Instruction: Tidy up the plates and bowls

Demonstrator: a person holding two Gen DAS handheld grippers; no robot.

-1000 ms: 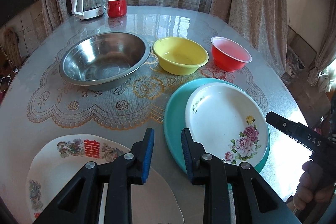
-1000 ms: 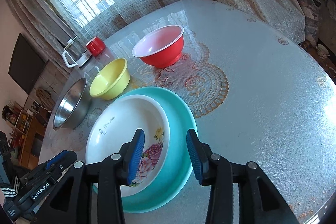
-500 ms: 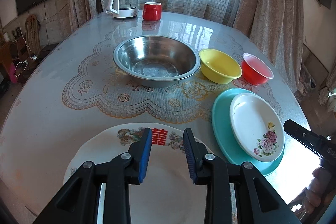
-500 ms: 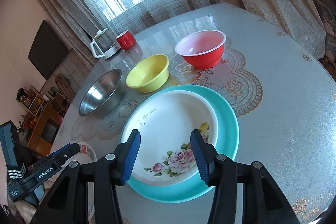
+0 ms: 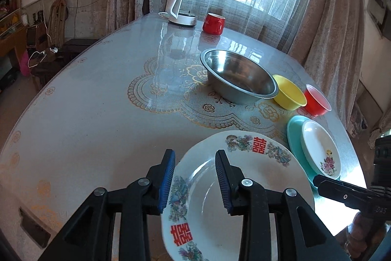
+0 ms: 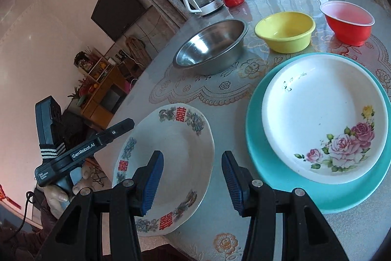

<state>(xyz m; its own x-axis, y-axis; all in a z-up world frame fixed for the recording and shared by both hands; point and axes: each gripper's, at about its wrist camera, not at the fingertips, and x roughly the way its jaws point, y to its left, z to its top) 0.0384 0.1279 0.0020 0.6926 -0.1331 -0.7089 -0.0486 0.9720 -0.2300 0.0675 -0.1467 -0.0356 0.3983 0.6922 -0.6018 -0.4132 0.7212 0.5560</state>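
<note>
Hovering over a round table [image 5: 97, 114], the left gripper [image 5: 195, 177] straddles the left rim of a white plate with red characters [image 5: 256, 185], its jaws having just been opening, with the rim between the blue pads and no pad seen pressing on it. In the right wrist view, the right gripper [image 6: 193, 177] hangs partly open above that plate's right edge, its jaws parted and having widened a little, gripping nothing. At three o'clock of that plate, a floral plate [image 6: 325, 119] rests inside a teal plate [image 6: 254, 138]. Along the twelve o'clock side stand a steel bowl [image 6: 210, 48], a yellow bowl [image 6: 284, 32] and a red bowl [image 6: 348, 22], with a kettle [image 5: 180, 7] and red mug [image 5: 213, 23] beyond.
</note>
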